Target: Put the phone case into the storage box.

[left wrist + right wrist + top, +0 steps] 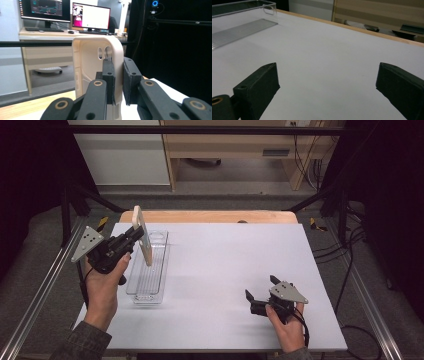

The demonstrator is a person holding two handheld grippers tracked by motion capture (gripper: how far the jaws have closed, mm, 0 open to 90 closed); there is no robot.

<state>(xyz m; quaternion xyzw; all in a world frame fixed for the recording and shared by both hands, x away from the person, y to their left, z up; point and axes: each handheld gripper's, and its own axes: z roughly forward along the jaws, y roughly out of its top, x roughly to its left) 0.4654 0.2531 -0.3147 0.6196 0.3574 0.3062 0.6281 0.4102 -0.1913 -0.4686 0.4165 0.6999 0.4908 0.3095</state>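
My left gripper [134, 236] clamps the beige plastic lid [142, 240] by its edge, upright above the clear tray [161, 291]. I should lower it flat, squarely over the rim. My right gripper [260, 292] rests wide, empty.

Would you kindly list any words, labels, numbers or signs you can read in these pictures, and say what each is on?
None can be read.
Two monitors in the left gripper view: text too small and blurred.
Beige case held by the left tongs: no print visible.
Clear tray, grey plate on the right tongs: no lettering.
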